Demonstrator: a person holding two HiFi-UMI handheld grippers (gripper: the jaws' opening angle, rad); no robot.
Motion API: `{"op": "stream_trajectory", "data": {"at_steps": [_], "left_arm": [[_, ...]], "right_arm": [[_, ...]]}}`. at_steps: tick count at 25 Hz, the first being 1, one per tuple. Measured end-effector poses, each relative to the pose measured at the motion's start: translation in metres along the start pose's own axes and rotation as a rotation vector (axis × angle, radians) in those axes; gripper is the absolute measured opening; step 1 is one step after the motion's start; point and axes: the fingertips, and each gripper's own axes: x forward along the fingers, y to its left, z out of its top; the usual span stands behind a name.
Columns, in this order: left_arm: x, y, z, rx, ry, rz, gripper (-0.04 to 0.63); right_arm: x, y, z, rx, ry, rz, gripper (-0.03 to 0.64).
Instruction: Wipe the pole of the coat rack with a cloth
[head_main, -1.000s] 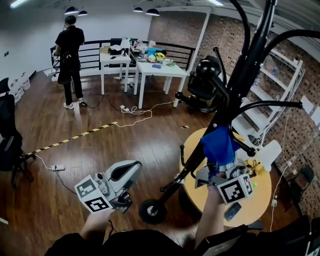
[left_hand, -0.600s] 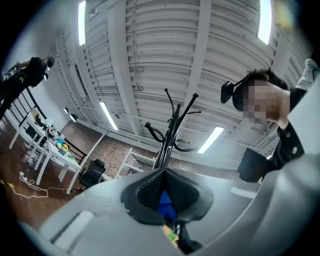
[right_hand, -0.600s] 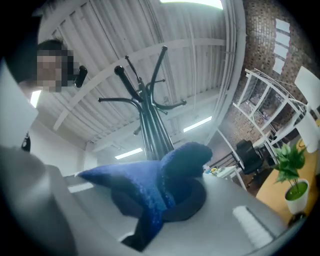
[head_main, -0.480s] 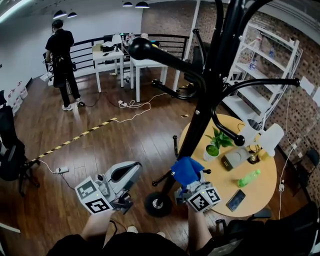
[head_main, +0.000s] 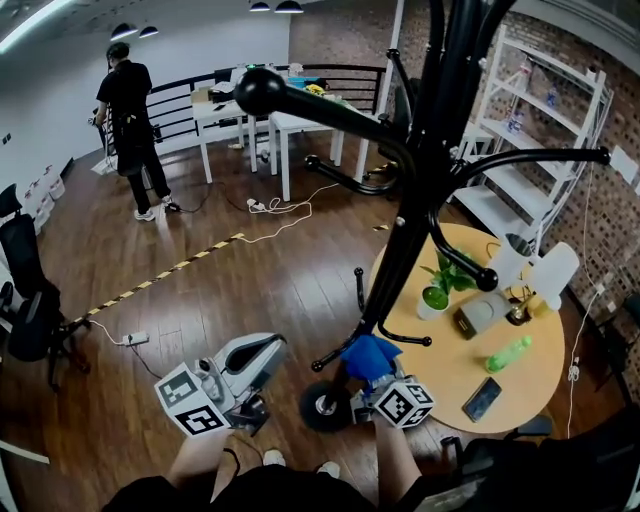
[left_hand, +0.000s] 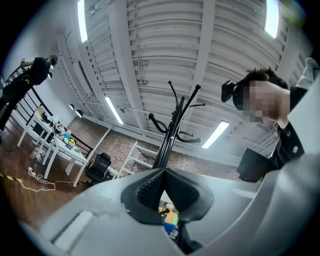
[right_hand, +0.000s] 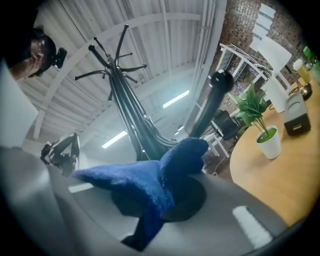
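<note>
Head view: right hand-held gripper (head_main: 378, 378) is low down by the coat rack pole (head_main: 400, 250), pinching a blue cloth (head_main: 368, 352) that sits against the pole's bottom stretch, just above the round base (head_main: 322, 406) and between the 2 short low arms. Left hand-held gripper (head_main: 245, 365) hangs well apart to the left over the wood floor, carrying nothing. Round bench (head_main: 515, 395) with a potted plant (head_main: 438, 293) is just right of the rack. Left gripper view: pads pressed together at the tip (left_hand: 164, 172), nothing between them, and the rack (left_hand: 172, 127) is straight ahead but not close. Right gripper view: jaws clamped on the cloth (right_hand: 155, 182), a big flap bunched up over them, the pole (right_hand: 131, 117) rising right behind it. Can't confirm actual contact from here. My read: the wipe is at the bottom end of the pole, so most of the length above looks left to do. To do it well, push the loose flap flat onto the pole rather than the jaw tips, run long strokes along the axis, shift round the pole between passes, and ease past the hook arms. Press lightly sideways, since a hard push could rock the rack; the free left one could steady it.
</note>
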Motion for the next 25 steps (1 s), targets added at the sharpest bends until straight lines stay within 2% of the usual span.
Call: {"op": "stream_trajectory", "data": {"at_steps": [3,11,15,19,25], "left_arm": [[-0.002,0.001,0.005,0.007,-0.015,0.008,0.0],[-0.026,0.013,0.028,0.017,-0.092,0.022,0.0],[-0.038,0.018,0.043,0.021,-0.131,0.022,0.0],[-0.052,0.026,0.052,0.015,-0.166,0.031,0.0],[-0.053,0.027,0.055,0.014,-0.165,0.006,0.0]], "right_arm": [[0.004,0.027,0.046,0.001,-0.095,0.052,0.021],[0.023,0.125,0.184,-0.161,-0.314,0.202,0.021],[0.031,0.164,0.239,-0.234,-0.387,0.223,0.021],[0.033,0.186,0.266,-0.288,-0.443,0.241,0.021],[0.03,0.19,0.26,-0.324,-0.425,0.198,0.021]]}}
